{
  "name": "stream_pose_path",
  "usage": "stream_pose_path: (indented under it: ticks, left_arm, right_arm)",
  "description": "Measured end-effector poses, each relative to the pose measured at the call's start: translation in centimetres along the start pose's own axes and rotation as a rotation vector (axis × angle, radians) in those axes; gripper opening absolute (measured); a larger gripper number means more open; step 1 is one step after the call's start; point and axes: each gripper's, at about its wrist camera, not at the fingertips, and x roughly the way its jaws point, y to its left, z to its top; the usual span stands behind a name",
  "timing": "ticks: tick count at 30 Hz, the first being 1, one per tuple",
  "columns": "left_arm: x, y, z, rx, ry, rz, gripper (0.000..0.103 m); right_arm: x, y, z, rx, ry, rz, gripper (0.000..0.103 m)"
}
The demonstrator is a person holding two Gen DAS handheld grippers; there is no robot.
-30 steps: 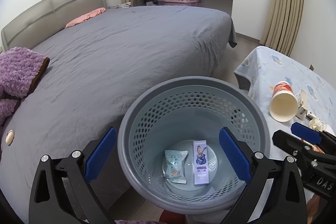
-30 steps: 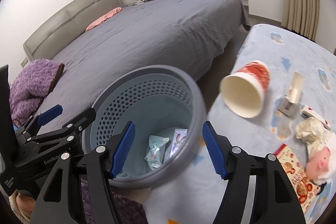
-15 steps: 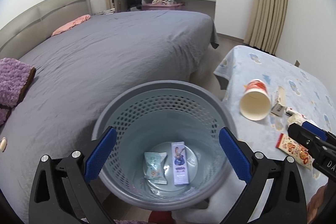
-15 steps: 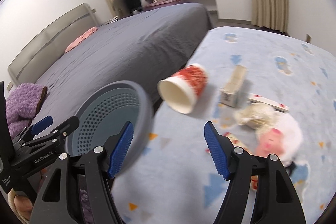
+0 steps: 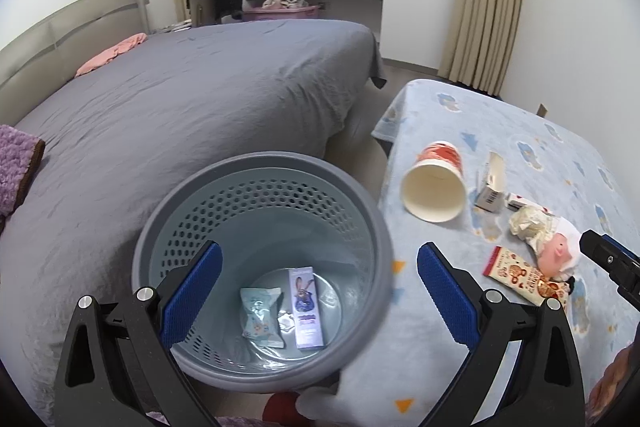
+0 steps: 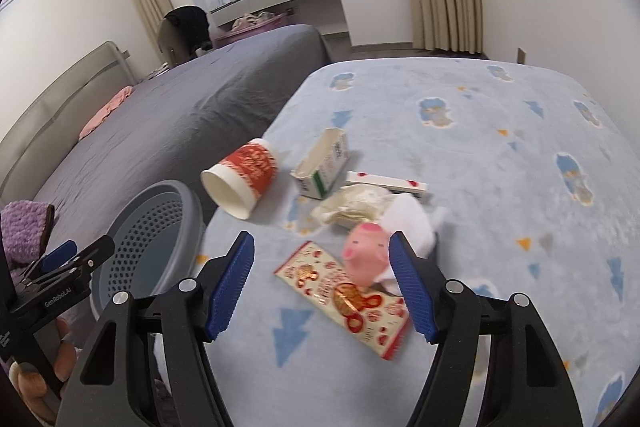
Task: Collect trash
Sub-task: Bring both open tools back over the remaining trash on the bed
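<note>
Your right gripper (image 6: 322, 285) hangs open and empty above a red-patterned snack wrapper (image 6: 346, 297) lying flat on the blue blanket (image 6: 500, 131). It looks light, thin and slippery; pinch one short edge. Your left gripper (image 5: 318, 293), open too, frames the grey perforated wastebasket (image 5: 256, 215).

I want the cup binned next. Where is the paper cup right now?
The paper cup lies on its side near the table's left edge, between the basket and the small open carton.
</note>
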Motion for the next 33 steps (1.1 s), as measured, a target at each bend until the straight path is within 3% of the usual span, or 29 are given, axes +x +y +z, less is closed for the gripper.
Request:
stream_pose_path:
  ticks: [13,29,33]
  left_arm:
    - [0.0,-3.7,-0.6,0.064,-0.004,-0.036,0.096]
    - [1.2,-7.0,-1.7,0.125,0.032,-0.06,0.096]
    - [1.5,-7.4,-1.9,0.139,0.039,-0.06,0.096]
  right_arm:
    - [-0.8,-5.1,-1.7,0.048,0.04,-0.119,0.067]
    - [1.4,-6.0,-2.2,0.025,0.109,-0.168,0.067]
    - [2.1,-6.5,-3.0,0.021,0.141,-0.223,0.067]
